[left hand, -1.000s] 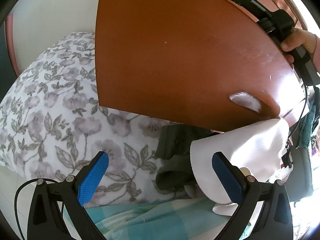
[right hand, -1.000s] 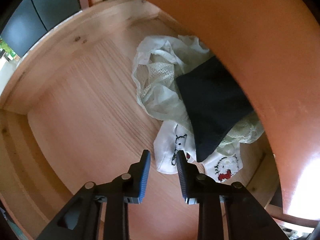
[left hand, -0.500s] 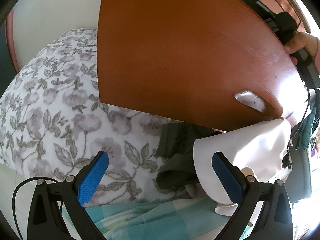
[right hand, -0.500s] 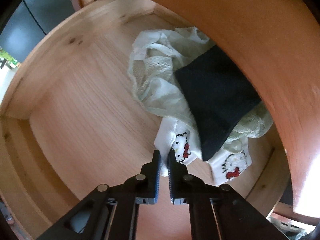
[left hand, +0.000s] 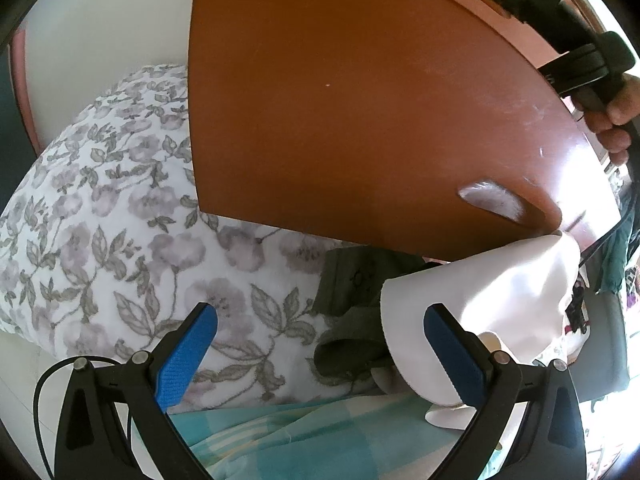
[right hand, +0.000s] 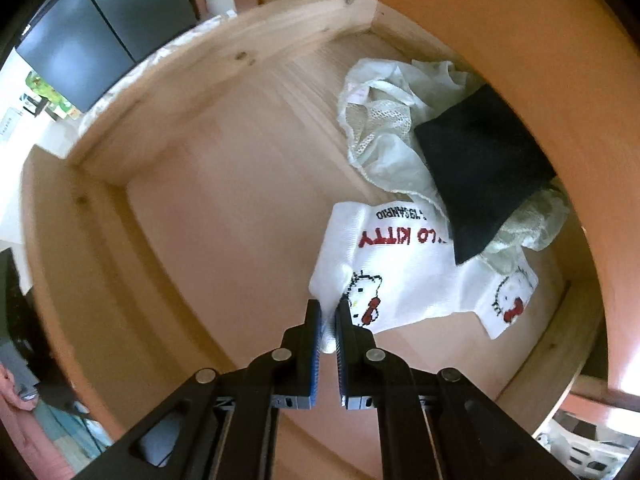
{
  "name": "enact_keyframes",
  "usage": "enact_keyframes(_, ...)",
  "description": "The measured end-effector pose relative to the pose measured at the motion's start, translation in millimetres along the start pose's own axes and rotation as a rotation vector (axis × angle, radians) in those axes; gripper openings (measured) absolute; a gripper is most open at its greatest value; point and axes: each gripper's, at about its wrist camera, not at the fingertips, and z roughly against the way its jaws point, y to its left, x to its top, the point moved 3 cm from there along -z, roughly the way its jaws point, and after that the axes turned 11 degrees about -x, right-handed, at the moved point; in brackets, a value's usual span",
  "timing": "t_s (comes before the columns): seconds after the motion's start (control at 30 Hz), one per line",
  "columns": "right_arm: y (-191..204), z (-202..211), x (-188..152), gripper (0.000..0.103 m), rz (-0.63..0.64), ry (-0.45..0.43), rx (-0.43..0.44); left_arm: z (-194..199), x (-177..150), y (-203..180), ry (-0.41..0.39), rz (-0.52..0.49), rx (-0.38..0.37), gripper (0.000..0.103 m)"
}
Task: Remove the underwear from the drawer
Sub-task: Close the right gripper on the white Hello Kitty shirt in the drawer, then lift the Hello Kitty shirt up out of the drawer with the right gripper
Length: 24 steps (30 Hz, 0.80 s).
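Currently the right gripper (right hand: 329, 316) is clamped on the white underwear's (right hand: 400, 280) edge for lifting from the drawer (right hand: 224, 184); the left gripper (left hand: 320, 344) waits with jaws apart.

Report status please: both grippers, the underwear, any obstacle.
Right gripper shut on white printed underwear. Left gripper open, empty. Black garment overlaps underwear's far edge.
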Motion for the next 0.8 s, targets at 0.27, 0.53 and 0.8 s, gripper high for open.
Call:
enact_keyframes(0.27,-12.9,35.1,-27.0,0.007,-0.052,-0.074,0.046,6.0,0.5,-7.1,-0.005,-0.024,0.012,0.103)
enact_keyframes(0.53,8.1,76.3,-42.5,0.007,-0.104,-0.146,0.067,14.9,0.8,-18.6,-0.018,-0.058,0.023,0.103)
enact_keyframes(0.8,4.9,109.0,-50.1,0.007,-0.217,-0.255,0.061,22.3,-0.2,-28.9,-0.024,-0.087,0.041,0.103)
